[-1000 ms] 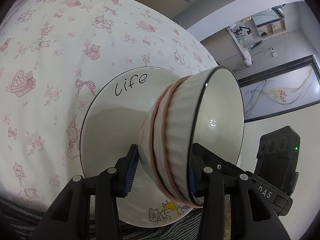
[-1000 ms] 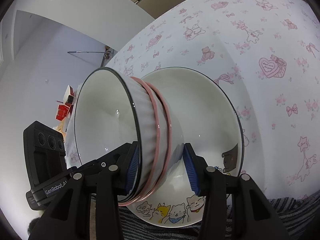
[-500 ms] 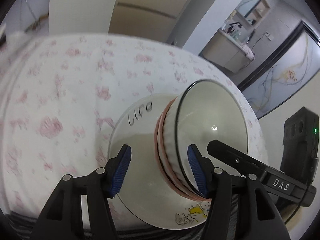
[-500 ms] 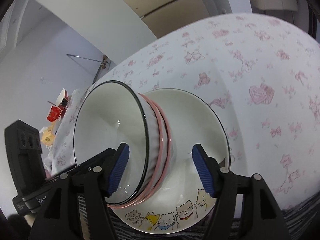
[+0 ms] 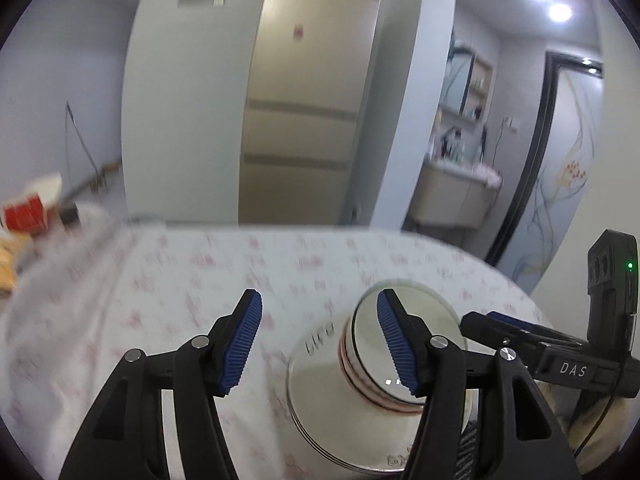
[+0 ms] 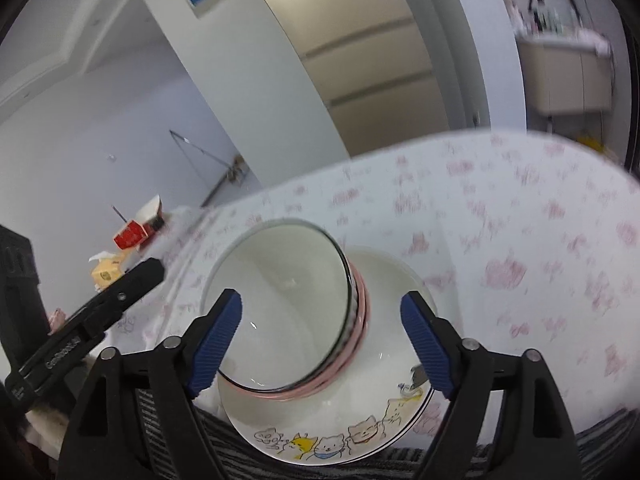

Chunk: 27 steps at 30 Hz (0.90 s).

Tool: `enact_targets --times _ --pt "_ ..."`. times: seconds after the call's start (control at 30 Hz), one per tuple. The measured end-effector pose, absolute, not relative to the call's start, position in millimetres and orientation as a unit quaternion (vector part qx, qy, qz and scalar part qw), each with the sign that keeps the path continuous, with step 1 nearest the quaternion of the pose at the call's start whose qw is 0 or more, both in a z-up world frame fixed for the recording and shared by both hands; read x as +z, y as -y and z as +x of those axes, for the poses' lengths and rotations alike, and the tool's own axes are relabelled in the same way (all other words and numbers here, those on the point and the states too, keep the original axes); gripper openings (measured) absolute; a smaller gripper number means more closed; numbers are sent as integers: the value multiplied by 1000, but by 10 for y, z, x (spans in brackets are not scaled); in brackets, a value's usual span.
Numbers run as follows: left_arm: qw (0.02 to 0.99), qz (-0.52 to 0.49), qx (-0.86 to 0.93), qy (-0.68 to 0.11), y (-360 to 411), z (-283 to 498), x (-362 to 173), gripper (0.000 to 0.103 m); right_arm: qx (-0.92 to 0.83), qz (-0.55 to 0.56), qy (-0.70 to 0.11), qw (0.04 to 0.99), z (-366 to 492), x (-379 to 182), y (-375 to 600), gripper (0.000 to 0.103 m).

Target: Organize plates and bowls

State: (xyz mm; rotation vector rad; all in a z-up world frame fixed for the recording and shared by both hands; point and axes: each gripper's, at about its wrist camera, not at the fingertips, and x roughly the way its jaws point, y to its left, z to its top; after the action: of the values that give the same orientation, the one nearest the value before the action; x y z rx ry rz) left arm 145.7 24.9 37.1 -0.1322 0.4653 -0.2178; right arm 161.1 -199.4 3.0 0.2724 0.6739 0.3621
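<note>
Two grippers, left [image 5: 320, 344] and right [image 6: 322, 344], gape with nothing clamped; the stacked bowls [image 6: 288, 312] sit on the cat plate [image 6: 352, 432] at the tablecloth's [image 6: 520, 240] near edge

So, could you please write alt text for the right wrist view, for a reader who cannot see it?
A white bowl with pink bands sits on a white plate with cartoon cats along its rim, on a pink-patterned tablecloth. The right gripper is open, its blue-padded fingers on either side of the bowl without touching it. The left gripper shows at left.
</note>
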Motion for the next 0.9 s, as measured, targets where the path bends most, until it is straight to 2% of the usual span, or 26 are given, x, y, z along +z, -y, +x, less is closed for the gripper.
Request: enact_targets --times 0.1,0.17,0.23,0.37,0.43,0.47,0.73,0.9 --pt "978 -67 -113 -161 -334 1201 517 65 165 101 -255 947 1412 210 1946 97" --pt "984 -59 -110 -125 -337 1039 593 71 163 91 -222 957 1316 291 1939 102" --pt "990 -45 -101 -92 -324 912 624 84 162 97 -205 960 1254 354 1955 102" --pt "995 -22 -78 -52 -312 759 603 88 142 83 -167 972 1115 450 1941 102" --pt "996 -22 -73 -40 -332 728 580 101 126 63 -147 979 1046 468 1912 102" --pt "996 -25 -71 -37 -339 718 570 103 121 54 -135 982 1017 470 1905 102" --pt "998 -14 -64 -5 -311 577 373 103 124 42 -83 988 825 360 1907 103" --pt "998 12 -61 5 -252 567 212 103 121 37 -85 988 846 233 1864 102"
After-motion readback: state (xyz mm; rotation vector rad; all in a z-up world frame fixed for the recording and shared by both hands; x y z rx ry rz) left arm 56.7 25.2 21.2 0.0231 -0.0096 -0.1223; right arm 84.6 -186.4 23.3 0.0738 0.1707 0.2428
